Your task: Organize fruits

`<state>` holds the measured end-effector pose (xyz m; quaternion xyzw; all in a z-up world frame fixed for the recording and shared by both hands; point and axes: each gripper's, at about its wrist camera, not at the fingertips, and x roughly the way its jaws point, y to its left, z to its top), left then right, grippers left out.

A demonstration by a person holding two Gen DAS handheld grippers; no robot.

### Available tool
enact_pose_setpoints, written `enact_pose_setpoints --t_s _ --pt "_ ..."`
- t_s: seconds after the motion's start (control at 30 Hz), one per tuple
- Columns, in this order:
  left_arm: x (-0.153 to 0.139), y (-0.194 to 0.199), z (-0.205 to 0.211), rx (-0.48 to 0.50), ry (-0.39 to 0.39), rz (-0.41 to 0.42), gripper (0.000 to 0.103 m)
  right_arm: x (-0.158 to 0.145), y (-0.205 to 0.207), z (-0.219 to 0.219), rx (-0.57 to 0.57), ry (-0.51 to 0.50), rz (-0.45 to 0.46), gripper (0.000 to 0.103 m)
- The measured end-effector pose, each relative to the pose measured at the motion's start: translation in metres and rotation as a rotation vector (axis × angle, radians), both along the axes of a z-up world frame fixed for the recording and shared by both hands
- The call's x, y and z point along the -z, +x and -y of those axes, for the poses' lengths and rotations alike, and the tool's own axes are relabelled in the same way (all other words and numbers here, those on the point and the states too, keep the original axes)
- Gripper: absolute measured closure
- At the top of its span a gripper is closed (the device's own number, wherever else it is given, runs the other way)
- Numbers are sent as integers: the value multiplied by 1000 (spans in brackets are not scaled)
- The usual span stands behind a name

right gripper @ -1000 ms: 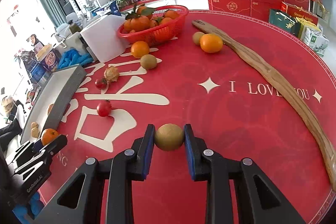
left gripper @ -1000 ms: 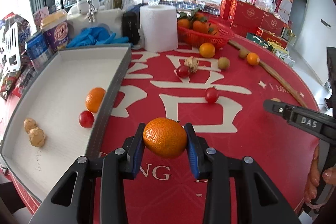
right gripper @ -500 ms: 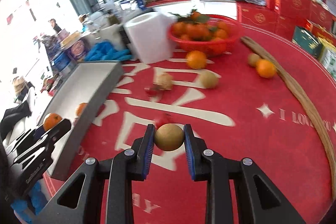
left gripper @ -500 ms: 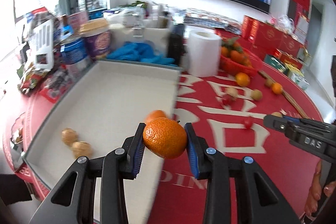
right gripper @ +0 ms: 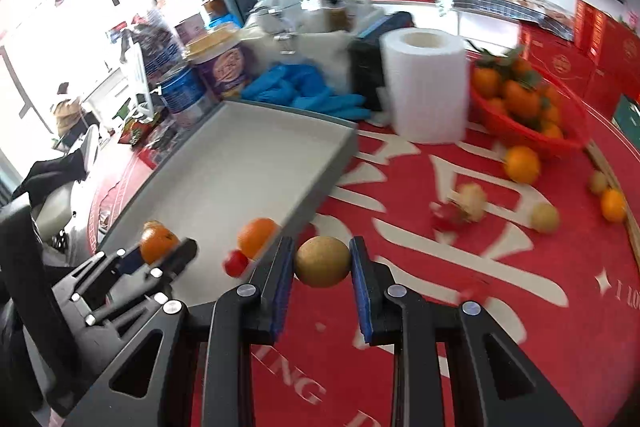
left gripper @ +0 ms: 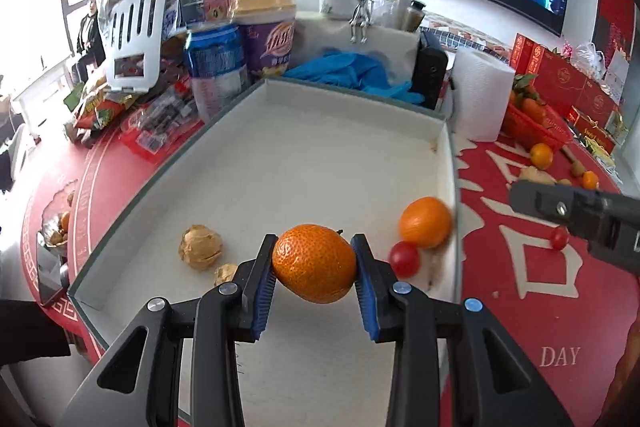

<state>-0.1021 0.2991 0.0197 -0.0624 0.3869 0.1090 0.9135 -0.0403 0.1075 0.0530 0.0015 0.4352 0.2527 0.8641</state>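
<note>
My left gripper (left gripper: 315,269) is shut on an orange tangerine (left gripper: 314,262) and holds it above the near end of the white tray (left gripper: 312,147). In the tray lie another tangerine (left gripper: 425,222), a cherry tomato (left gripper: 404,259) and two walnuts (left gripper: 200,247). My right gripper (right gripper: 323,267) is shut on a brown-green kiwi (right gripper: 323,261), above the red tablecloth just right of the tray's grey wall (right gripper: 320,183). The left gripper with its tangerine also shows in the right wrist view (right gripper: 158,241).
A red basket of tangerines (right gripper: 528,107), a paper roll (right gripper: 426,83), blue gloves (right gripper: 304,91) and cans (left gripper: 216,67) stand behind the tray. Loose tangerines (right gripper: 522,165), kiwis (right gripper: 545,218), a walnut (right gripper: 472,195) and cherry tomatoes (left gripper: 559,238) lie on the cloth. A wooden stick (right gripper: 608,163) lies at the right.
Both grippers have swung left. The left one, holding its tangerine, now hangs over the tray; the right one, holding its kiwi, has come up to the tray's right side.
</note>
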Motion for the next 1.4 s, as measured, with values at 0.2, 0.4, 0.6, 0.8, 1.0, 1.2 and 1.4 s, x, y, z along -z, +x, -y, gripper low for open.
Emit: enact_pose_setpoints --t_s 0.2,0.4,0.6,0.8,1.0,1.2,1.4 --pt "13 -2 -6 -5 5 -38 63 2 8 -39 -54 -26 1 74" --pt "19 -4 -11 -5 4 -45 63 8 14 -60 -76 -37 -20 74" --pt "19 -5 -12 6 15 -41 63 16 18 -76 -90 -59 -31 74" --pt "19 -5 -13 -4 18 -41 62 17 21 -84 -102 -75 -30 74" --pt "12 -12 -13 -18 15 -6 23 14 24 -87 -114 -82 -46 49" --pt "-2 -15 -8 -22 59 6 21 -7 21 -67 -62 -10 15 0" --pt "-24 -17 24 89 41 19 21 -14 19 -12 54 -3 35 0"
